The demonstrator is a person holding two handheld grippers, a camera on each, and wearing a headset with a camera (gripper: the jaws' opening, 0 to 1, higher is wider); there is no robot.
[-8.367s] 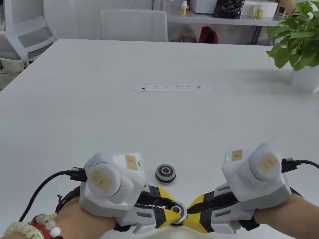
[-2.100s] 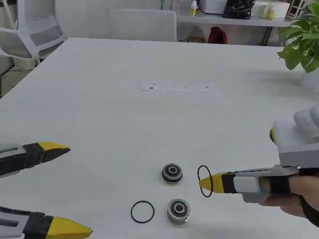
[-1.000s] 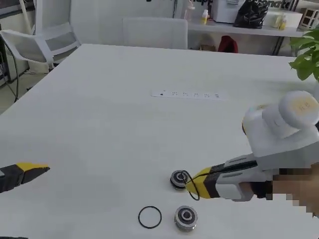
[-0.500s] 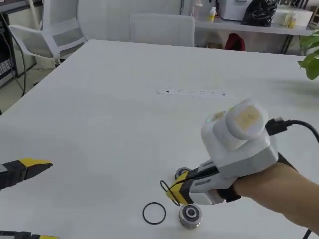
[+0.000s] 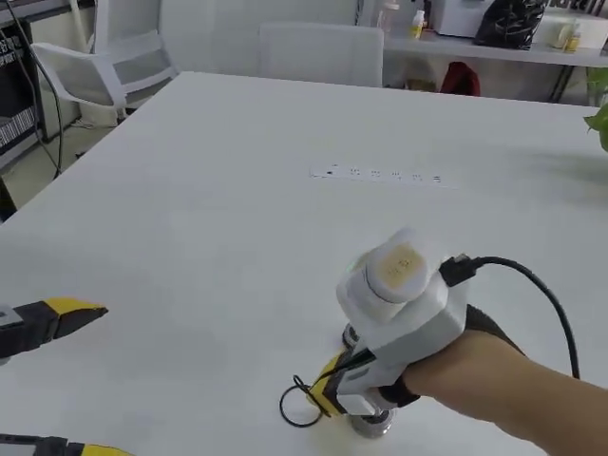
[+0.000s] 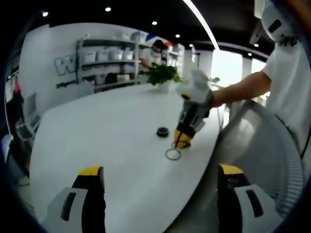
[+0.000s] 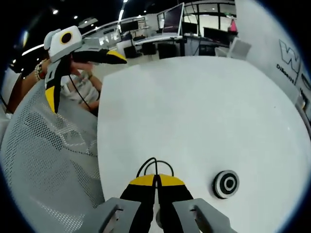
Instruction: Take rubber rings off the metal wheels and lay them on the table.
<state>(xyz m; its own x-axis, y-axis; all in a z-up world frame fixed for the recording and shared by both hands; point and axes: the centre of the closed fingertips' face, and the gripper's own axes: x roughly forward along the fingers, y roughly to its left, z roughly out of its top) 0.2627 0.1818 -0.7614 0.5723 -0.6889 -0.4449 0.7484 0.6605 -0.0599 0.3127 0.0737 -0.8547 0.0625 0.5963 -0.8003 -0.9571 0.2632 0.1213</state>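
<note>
Right gripper [image 7: 156,180] pinches a thin black rubber ring [image 7: 154,159] tight over the white desk [image 7: 194,107]; left gripper [image 6: 160,171] has its jaws wide apart.

1. Table [image 5: 237,218]: smooth, matt white top.
2. Metal wheel [image 7: 226,183] on the table: shiny silver rim, dark face.
3. Rubber ring [image 7: 155,158]: thin, black, matt.
4. Right gripper [image 5: 321,397]: smooth white plastic shell, yellow jaw tips.

ring [image 7: 154,159]: black
wheel [image 7: 225,183]: black and silver, concentric bands
table [image 7: 194,111]: white
right gripper [image 7: 156,182]: yellow tips (black behind), grey body
</note>
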